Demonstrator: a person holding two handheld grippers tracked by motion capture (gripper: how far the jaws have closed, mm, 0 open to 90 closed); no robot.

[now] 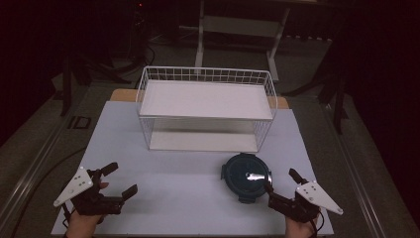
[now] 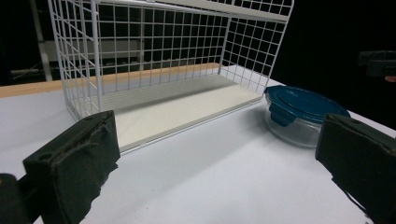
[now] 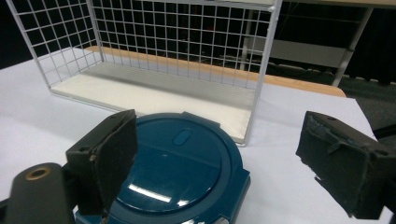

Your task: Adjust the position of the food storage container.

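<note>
You had one round glass container with a blue lid (image 1: 246,177) on the white tabletop (image 1: 188,193) before one white wire rack (image 1: 205,106), dark room beyond, left gripper (image 1: 120,179) gaping wide and empty, right gripper (image 1: 281,182) gaping beside the container, whose glass wall showed in the left gripper view.
</note>
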